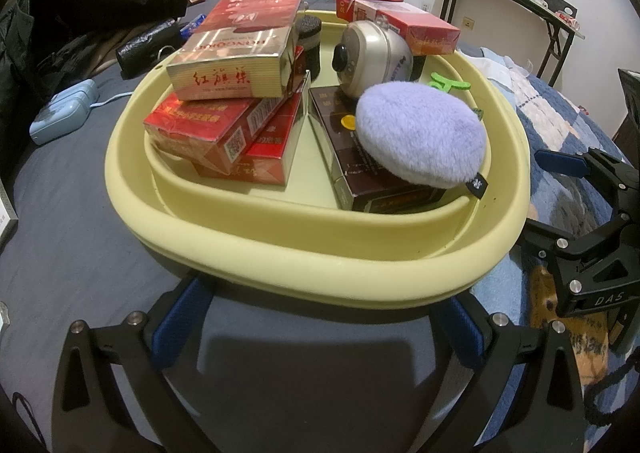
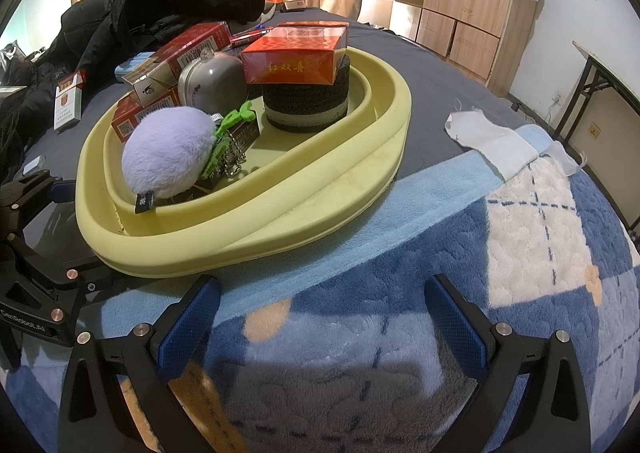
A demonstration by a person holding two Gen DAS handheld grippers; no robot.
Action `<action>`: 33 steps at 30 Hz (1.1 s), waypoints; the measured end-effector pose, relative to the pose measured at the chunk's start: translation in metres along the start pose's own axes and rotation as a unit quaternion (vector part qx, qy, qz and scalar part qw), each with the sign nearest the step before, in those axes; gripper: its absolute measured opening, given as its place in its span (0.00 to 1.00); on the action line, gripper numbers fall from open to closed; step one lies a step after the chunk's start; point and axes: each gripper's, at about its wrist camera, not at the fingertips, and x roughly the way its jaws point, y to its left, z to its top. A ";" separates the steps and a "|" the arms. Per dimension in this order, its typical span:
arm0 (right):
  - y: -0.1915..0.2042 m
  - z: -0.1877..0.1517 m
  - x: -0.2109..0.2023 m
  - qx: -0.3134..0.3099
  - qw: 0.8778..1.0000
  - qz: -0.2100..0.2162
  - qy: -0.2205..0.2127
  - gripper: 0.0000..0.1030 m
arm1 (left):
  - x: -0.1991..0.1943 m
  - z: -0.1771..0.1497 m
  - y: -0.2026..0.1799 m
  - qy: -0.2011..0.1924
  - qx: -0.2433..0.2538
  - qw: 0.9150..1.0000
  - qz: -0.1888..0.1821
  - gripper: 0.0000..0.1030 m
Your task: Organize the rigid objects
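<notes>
A pale yellow basin (image 1: pixel 320 253) (image 2: pixel 280 213) sits on the bed. It holds stacked red cigarette boxes (image 1: pixel 224 121), a red-and-gold carton (image 1: pixel 240 53), a dark brown box (image 1: pixel 360 181), a silver round clock (image 1: pixel 372 53) (image 2: pixel 212 83), a purple plush ball (image 1: pixel 420 133) (image 2: pixel 168 153), and a black foam cylinder (image 2: pixel 308 101) with a red box (image 2: pixel 296 57) on top. My left gripper (image 1: pixel 320 325) is open, its tips just short of the basin's near wall. My right gripper (image 2: pixel 324 321) is open over the blanket, beside the basin, holding nothing.
A black jacket (image 1: pixel 100 13) (image 2: pixel 160 1) lies behind the basin. A light blue device (image 1: pixel 64 113) and an open cigarette pack (image 2: pixel 68 101) lie on the dark sheet. A white cloth (image 2: pixel 492 141) rests on the blue plaid blanket (image 2: pixel 440 253). A folding table (image 1: pixel 520 1) stands by the wall.
</notes>
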 end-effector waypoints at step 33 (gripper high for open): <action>0.001 -0.006 0.006 0.000 1.000 -0.001 -0.001 1.00 | 0.006 -0.007 -0.001 0.000 -0.001 1.000 -0.001 1.00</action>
